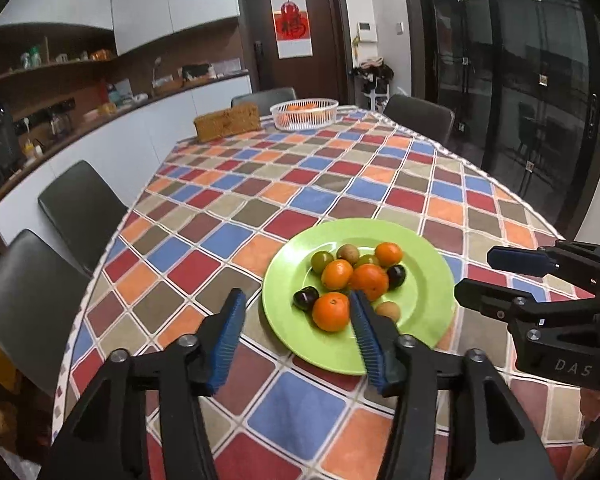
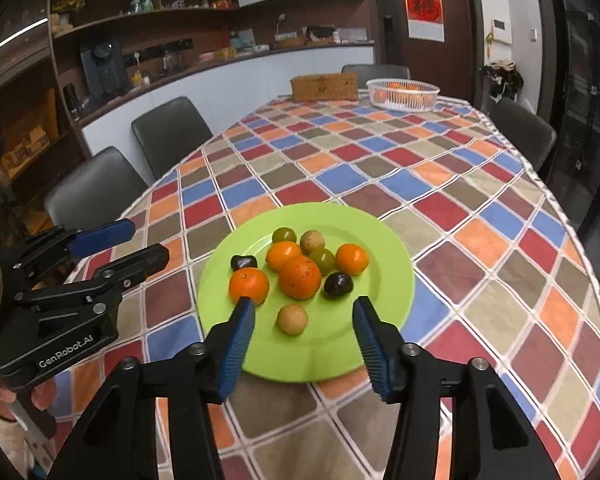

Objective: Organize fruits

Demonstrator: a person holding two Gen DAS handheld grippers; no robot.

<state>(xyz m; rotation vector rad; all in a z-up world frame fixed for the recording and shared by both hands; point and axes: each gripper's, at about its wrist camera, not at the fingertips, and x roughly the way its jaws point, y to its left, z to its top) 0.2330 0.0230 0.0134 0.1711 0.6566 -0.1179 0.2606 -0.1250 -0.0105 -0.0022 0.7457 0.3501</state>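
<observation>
Sorting target: the fruit (image 2: pixel 300 276) sits heaped on a green plate (image 2: pixel 392 276) near the front of the bench (image 2: pixel 440 184).
Fruit mix: four oranges (image 1: pixel 369 280), two dark plums (image 2: pixel 339 285), two greenish fruits and two tan ones; they touch in a loose cluster, except one tan fruit (image 2: pixel 291 319) that lies alone toward the near rim.
Why heaped: kinds are mixed together, so as I judge it the plate fits either a pile waiting to be split up or a place where fruit is being gathered.
Left claw (image 1: pixel 298 322): spread wide and empty, low over the plate's near-left edge, its right finger beside the nearest orange (image 1: pixel 331 312).
Right claw (image 2: pixel 304 322): also spread wide and empty, framing the lone tan fruit between its fingers; that fruit looks easiest to reach because nothing crowds it.
Far end: a white basket (image 2: pixel 404 94) with more oranges inside stands well apart from the plate, just beside a brown box (image 2: pixel 325 86).
Between: only bare checked cloth lies between plate and basket.
Obstacles: the two claws hover close on either side of the plate and could crowd each other; round fruit may roll if the cluster is nudged.
Surroundings: dark chairs (image 1: pixel 80 208) line the bench, and a counter with shelves runs behind.
</observation>
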